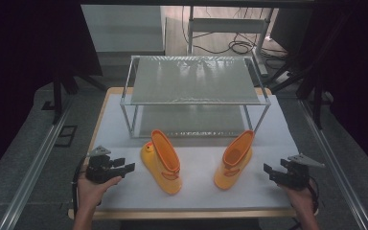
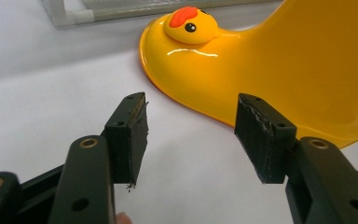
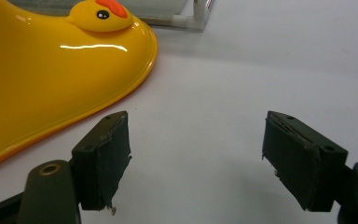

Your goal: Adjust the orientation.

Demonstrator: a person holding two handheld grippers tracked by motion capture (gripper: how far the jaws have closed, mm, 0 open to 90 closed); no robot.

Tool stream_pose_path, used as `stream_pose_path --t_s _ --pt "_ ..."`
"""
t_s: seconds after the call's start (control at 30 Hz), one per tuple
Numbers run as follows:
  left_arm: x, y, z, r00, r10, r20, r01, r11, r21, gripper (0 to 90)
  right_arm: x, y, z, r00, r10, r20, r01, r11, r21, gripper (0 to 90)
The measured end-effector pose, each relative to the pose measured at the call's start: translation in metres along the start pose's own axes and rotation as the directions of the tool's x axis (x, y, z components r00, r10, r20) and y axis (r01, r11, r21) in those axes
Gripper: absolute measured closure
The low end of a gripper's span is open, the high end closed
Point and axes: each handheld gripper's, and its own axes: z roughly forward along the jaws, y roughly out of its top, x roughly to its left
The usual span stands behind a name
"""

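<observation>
Two yellow rubber boots lie on their sides on the white tabletop (image 1: 196, 191), near of a two-tier metal rack (image 1: 194, 93). The left boot (image 1: 162, 162) carries a duck face on its toe; the right boot (image 1: 234, 160) lies well apart from it. The left gripper (image 1: 124, 167) rests just left of the left boot, jaws apart, holding nothing. The right gripper (image 1: 270, 170) sits just right of the right boot, jaws wide apart, likewise holding nothing.
</observation>
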Motion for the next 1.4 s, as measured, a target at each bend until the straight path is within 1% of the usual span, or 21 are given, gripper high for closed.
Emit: stream_pose_path --t_s 0.17,0.2,0.3,0.33,0.37,0.4,0.5,0.57,0.6,0.7,0.8,0.9,0.93,0.97,1.03,1.07,1.1,1.2,1.23,1.33,1.4 --pt "0.001 0.0 -0.003 0.9997 -0.016 0.018 0.016 0.9996 -0.023 44.1 0.002 0.0 0.0 0.9999 0.0 -0.011 0.0 1.0 -0.003 25.2" --pt "0.0 0.001 -0.004 0.999 -0.027 0.037 0.028 0.9991 -0.033 44.8 0.003 -0.001 0.0 0.9998 -0.002 -0.019 0.002 1.0 -0.003 25.8" --pt "-0.001 0.001 -0.006 0.9978 -0.037 0.055 0.04 0.9985 -0.039 47.3 0.003 0.0 -0.002 0.9995 0.005 -0.032 -0.006 1.0 -0.015 27.8" --pt "-0.003 0.001 -0.007 0.9976 -0.035 0.06 0.038 0.9979 -0.052 48.5 0.003 -0.001 -0.002 0.9992 0.012 -0.037 -0.013 1.0 -0.018 28.0" --pt "-0.003 0.001 -0.007 0.9976 -0.035 0.06 0.038 0.9979 -0.052 51.0 0.002 -0.001 -0.002 0.9991 0.015 -0.041 -0.015 1.0 -0.016 28.2" --pt "-0.006 0.0 -0.008 0.998 -0.029 0.057 0.032 0.9972 -0.068 56.9 0.002 -0.001 -0.001 0.9989 0.015 -0.045 -0.016 1.0 -0.014 28.6" --pt "-0.01 0.0 -0.01 0.9979 -0.019 0.062 0.023 0.997 -0.074 71.3 0.002 -0.003 0.0 0.9983 0.011 -0.057 -0.012 1.0 -0.008 29.3" --pt "-0.015 -0.004 -0.012 0.9989 -0.002 0.048 0.006 0.9969 -0.079 80.8 0.001 -0.004 0.001 0.9986 0.001 -0.053 -0.001 1.0 -0.003 29.4" --pt "-0.019 -0.007 -0.013 0.9988 0.002 0.049 0.002 0.9968 -0.08 80.8 0.001 -0.004 0.001 0.9986 0.001 -0.053 -0.001 1.0 -0.003 29.4" --pt "-0.028 -0.019 -0.014 0.9983 0.025 0.052 -0.021 0.9961 -0.086 88.9 -0.003 -0.004 0.003 0.9985 0.011 -0.053 -0.012 1.0 -0.004 29.7" --pt "-0.04 -0.031 -0.011 0.9963 0.044 0.074 -0.038 0.9956 -0.086 89.4 -0.004 -0.005 0.004 0.9984 0.018 -0.053 -0.018 1.0 -0.003 29.9" --pt "-0.053 -0.036 -0.006 0.9926 0.079 0.092 -0.073 0.9946 -0.075 89.5 -0.005 -0.004 0.003 0.9984 0.033 -0.045 -0.034 0.999 -0.006 30.1" --pt "-0.063 -0.037 -0.001 0.9898 0.1 0.102 -0.092 0.993 -0.073 89.6 -0.005 -0.004 0.003 0.9983 0.037 -0.045 -0.037 0.999 -0.008 30.1" --pt "-0.063 -0.037 -0.001 0.9898 0.1 0.102 -0.092 0.993 -0.073 89.5 -0.005 -0.004 0.003 0.9983 0.037 -0.045 -0.037 0.999 -0.008 30.1" --pt "-0.072 -0.038 0.004 0.9868 0.114 0.115 -0.106 0.9913 -0.078 89.5 -0.005 -0.005 0.003 0.9986 0.033 -0.042 -0.033 0.999 -0.005 30.2" --pt "-0.08 -0.038 0.009 0.9833 0.131 0.126 -0.122 0.9895 -0.077 89.5 -0.005 -0.005 0.004 0.9986 0.035 -0.04 -0.035 0.999 -0.002 30.2" --pt "-0.08 -0.038 0.009 0.9833 0.131 0.126 -0.122 0.9895 -0.077 89.6 -0.005 -0.005 0.004 0.9985 0.038 -0.039 -0.038 0.999 0.003 30.2" --pt "-0.097 -0.039 0.019 0.9744 0.164 0.153 -0.155 0.9855 -0.069 89.5 -0.006 -0.006 0.005 0.9984 0.042 -0.039 -0.042 0.999 0.006 30.3" --pt "-0.097 -0.039 0.019 0.9744 0.164 0.153 -0.155 0.9855 -0.069 89.5 -0.006 -0.006 0.005 0.9984 0.042 -0.039 -0.042 0.999 0.006 30.3" --pt "-0.108 -0.041 0.025 0.9674 0.18 0.179 -0.17 0.9832 -0.066 89.5 -0.008 -0.007 0.005 0.998 0.051 -0.036 -0.051 0.999 0.008 30.4" --pt "-0.112 -0.041 0.027 0.9657 0.186 0.182 -0.176 0.982 -0.068 89.5 -0.008 -0.007 0.005 0.9979 0.054 -0.036 -0.054 0.999 0.008 30.4"
